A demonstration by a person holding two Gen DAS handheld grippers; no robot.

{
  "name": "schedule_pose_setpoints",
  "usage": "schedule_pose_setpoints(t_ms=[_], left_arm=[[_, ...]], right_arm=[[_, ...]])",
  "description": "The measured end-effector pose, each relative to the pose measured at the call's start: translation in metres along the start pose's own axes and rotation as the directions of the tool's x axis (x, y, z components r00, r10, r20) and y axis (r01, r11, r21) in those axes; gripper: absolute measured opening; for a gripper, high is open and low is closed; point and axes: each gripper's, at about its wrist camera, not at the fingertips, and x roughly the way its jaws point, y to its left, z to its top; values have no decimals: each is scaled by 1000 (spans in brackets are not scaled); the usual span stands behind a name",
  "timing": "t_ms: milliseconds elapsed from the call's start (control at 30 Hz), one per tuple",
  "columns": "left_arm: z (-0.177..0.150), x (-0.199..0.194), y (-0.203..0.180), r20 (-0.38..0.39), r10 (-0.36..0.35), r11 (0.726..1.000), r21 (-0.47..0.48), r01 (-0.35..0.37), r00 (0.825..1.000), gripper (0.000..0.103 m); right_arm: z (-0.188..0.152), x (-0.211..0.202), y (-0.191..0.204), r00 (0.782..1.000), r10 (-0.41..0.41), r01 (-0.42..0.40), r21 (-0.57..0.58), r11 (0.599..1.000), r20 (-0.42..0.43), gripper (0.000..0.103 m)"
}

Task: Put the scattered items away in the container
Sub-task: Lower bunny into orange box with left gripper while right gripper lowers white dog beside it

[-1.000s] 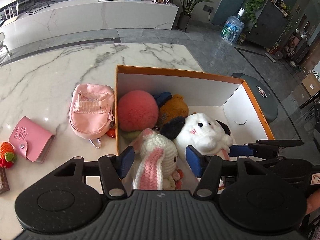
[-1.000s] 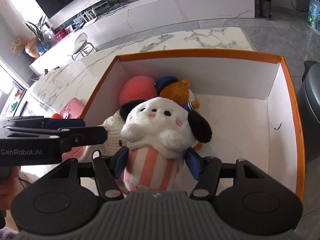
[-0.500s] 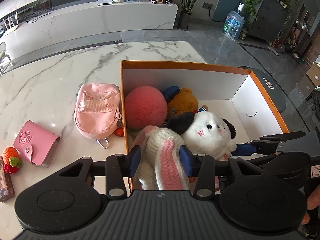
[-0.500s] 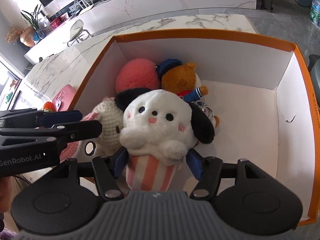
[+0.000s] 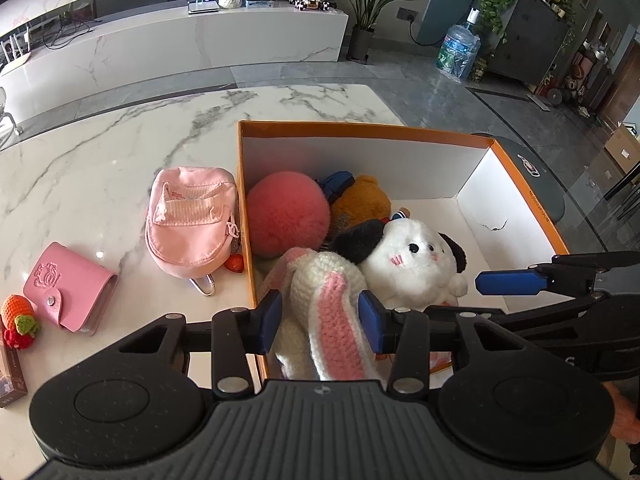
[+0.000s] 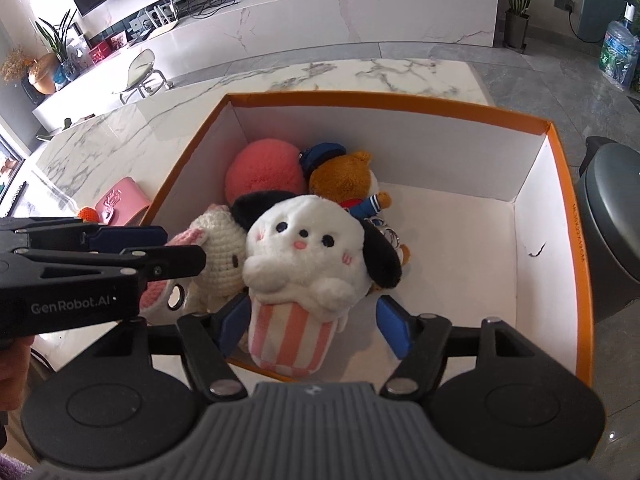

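The orange box (image 5: 360,128) with white walls stands on the marble table. My left gripper (image 5: 320,322) is shut on the white and pink crochet bunny (image 5: 324,280), its pads pressing the long ear and body just inside the box's near left corner. The white plush dog (image 6: 304,252) with black ears and a striped base leans at the box's near wall (image 6: 380,102). My right gripper (image 6: 314,326) is open around that base, with a clear gap at the right pad. A pink ball (image 5: 286,216) and a brown bear (image 5: 362,204) lie deeper in the box.
Left of the box on the table lie a pink mini backpack (image 5: 188,220), a pink card wallet (image 5: 68,294), a crochet carrot and strawberry (image 5: 18,318) and a small red charm (image 5: 234,263). A grey seat (image 6: 612,220) stands beyond the box's right wall.
My left gripper's jaws closed from wide around the bunny onto its ear and body. The right pads have spread off the plush dog, which now sits lower in the box.
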Motion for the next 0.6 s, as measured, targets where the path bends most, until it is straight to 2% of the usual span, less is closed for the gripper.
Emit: schedule_pose_setpoints(t_ms=[33, 100, 200, 267, 367, 467, 600], left_arm=[[-1, 0, 0, 1, -1, 1000, 1, 1, 1000, 50], [-2, -1, 0, 3, -2, 1000, 1, 2, 1000, 50], [-3, -1, 0, 3, -3, 1000, 1, 3, 1000, 50], [-4, -2, 0, 4, -6, 1000, 2, 6, 1000, 50], [-5, -3, 1, 8, -9, 1000, 8, 9, 1000, 50], [-7, -4, 1, 14, -5, 1000, 15, 5, 1000, 46], [-7, -4, 0, 17, -5, 1000, 15, 5, 1000, 46]], right_arm=[[0, -2, -1, 1000, -3, 3, 4, 1000, 6, 67], [0, -6, -1, 1000, -12, 12, 0, 1000, 17, 55], [-1, -2, -1, 1000, -18, 19, -6, 1000, 10, 51], [-2, 3, -1, 1000, 4, -4, 7, 1000, -1, 47], [-4, 15, -2, 999, 4, -3, 31, 1000, -41, 33], [-6, 25, -1, 998, -26, 28, 38, 999, -53, 31], [-6, 27, 0, 998, -17, 19, 46, 999, -60, 25]])
